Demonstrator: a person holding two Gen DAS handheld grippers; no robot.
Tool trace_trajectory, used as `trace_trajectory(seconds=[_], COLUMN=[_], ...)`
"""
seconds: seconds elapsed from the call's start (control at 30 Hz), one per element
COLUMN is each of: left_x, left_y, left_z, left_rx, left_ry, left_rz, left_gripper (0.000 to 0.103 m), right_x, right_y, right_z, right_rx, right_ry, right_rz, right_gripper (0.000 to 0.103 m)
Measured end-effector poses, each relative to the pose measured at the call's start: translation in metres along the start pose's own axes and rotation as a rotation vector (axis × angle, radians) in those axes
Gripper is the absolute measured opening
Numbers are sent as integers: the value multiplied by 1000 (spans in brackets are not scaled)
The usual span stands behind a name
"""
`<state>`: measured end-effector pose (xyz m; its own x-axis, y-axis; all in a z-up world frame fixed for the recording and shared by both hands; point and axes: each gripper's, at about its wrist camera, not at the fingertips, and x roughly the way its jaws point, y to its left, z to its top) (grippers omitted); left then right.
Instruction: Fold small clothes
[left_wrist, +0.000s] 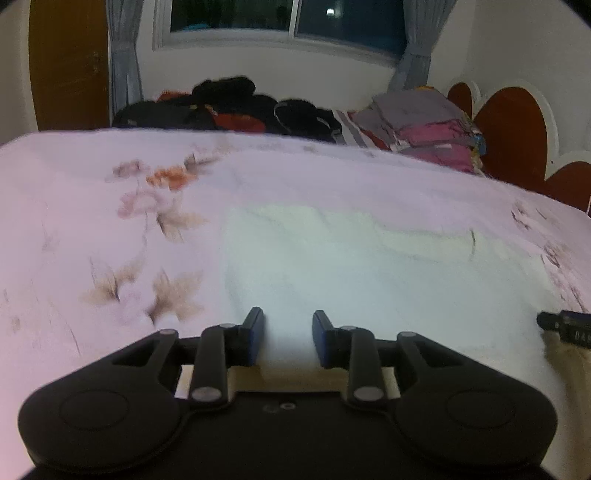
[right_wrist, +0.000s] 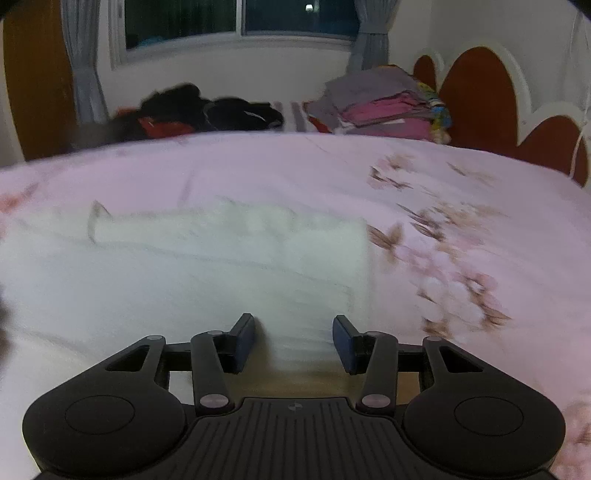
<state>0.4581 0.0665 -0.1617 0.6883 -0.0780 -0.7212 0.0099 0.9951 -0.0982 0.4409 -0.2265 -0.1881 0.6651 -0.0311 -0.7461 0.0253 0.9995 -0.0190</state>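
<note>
A white garment (left_wrist: 369, 266) lies spread flat on the pink flowered bedsheet (left_wrist: 92, 221); it also shows in the right wrist view (right_wrist: 203, 266). My left gripper (left_wrist: 289, 321) is open and empty, over the garment's near edge towards its left side. My right gripper (right_wrist: 294, 325) is open and empty, over the near edge towards the garment's right side. The tip of the right gripper (left_wrist: 565, 326) shows at the right edge of the left wrist view. The frames are blurred.
A pile of dark clothes (left_wrist: 229, 107) lies at the far edge of the bed. A stack of folded grey and pink clothes (left_wrist: 424, 125) sits at the far right by the red scalloped headboard (left_wrist: 513, 125). A window with curtains (left_wrist: 288, 18) is behind.
</note>
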Motion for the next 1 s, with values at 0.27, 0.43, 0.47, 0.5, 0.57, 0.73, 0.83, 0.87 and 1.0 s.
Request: trace_trajectory(seconds=[0.27, 0.43, 0.47, 0.5, 0.57, 0.73, 0.83, 0.87, 1.0], left_x=[-14, -38, -41, -43, -47, -55, -58, -60, -67], left_y=[1, -19, -24, -30, -42, -65, -60, -58, -50], left_z=[-6, -30, -36, -43, -55, -81, -89, -91, -94], left_rx=[-25, 8, 8, 8, 13, 88, 101, 95, 79], left_ry=[9, 28, 37, 50, 68, 71, 72, 74, 84], left_rz=[15, -25, -34, -45, -72, -74, -44, -35, 2], left_gripper=[29, 29, 29, 29, 29, 30, 32, 32, 32], right_x=[-37, -62, -65, -68, -73, -80, -82, -82, -85], right_y=[2, 10, 13, 16, 25, 45, 50, 48, 29], right_z=[-8, -23, -27, -31, -39, -60, -76, -81, -88], right_rx=[-3, -20, -24, -33, -49, -80, -141, -160, -163], right_ry=[-24, -24, -19, -15, -5, 35, 60, 59, 61], right_rz=[65, 126, 145, 159, 185, 271, 283, 271, 236], right_gripper=[46, 46, 46, 46, 46, 46, 46, 46, 46])
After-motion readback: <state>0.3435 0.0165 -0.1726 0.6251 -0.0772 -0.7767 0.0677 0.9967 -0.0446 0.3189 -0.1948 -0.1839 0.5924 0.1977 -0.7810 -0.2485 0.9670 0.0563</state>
